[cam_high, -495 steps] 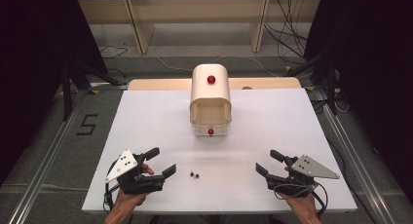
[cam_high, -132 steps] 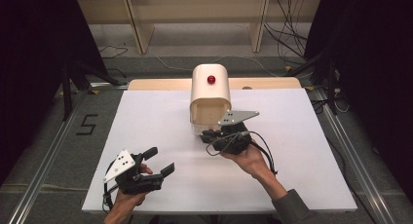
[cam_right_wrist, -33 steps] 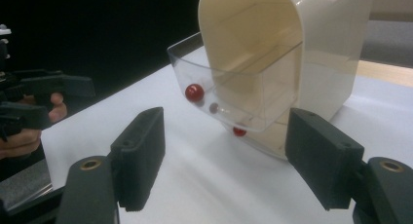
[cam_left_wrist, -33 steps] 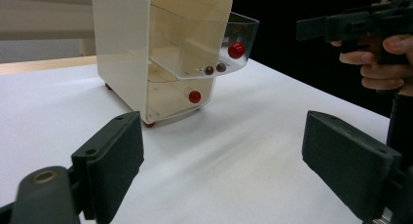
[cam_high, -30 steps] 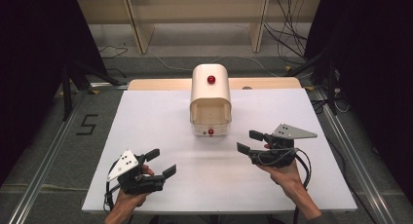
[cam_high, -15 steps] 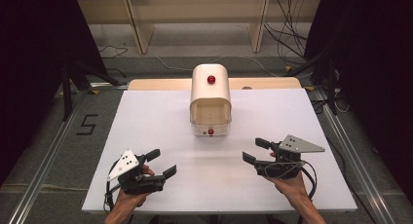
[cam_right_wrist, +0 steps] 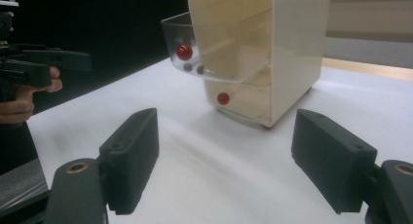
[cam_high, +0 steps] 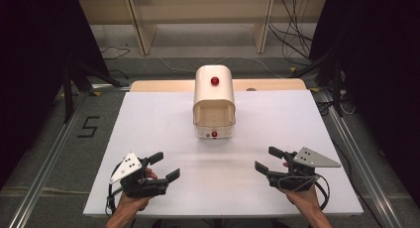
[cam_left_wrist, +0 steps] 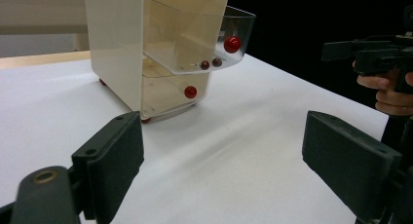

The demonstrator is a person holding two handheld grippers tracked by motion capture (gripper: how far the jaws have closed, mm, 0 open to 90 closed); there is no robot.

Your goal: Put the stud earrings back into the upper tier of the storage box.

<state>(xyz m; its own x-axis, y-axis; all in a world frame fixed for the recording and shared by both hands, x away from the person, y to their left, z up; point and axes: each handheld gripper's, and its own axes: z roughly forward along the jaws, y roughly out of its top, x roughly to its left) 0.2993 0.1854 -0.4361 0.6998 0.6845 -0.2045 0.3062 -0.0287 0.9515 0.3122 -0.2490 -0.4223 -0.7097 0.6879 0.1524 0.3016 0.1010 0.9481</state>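
Table (cam_high: 148, 139): white board, bare around my hands; the cabinet stands at its middle toward the far edge.
Drawer cabinet (cam_high: 214, 91): small cream box with a rounded top, upright, red knob on top, well apart from both grippers.
Upper drawer (cam_left_wrist: 234, 36): clear plastic, pulled partway out, red knob on its front; from the right gripper view its clear front juts out past the cabinet face.
Lower drawer (cam_left_wrist: 180, 95): pushed in, red knob at its front.
Left gripper (cam_high: 163, 167): resting near the front edge at my left, jaws spread wide, nothing between them.
Right gripper (cam_high: 271, 160): near the front edge at my right, jaws spread wide, nothing held.
Dark beads (cam_left_wrist: 210, 64): two small dark balls lying side by side inside the upper drawer, against its front wall.
Progress: I judge the beads delivered, since they sit in the drawer and both grippers are empty.
Left to do: the upper drawer looks not fully shut; pushing it home seems the remaining step.
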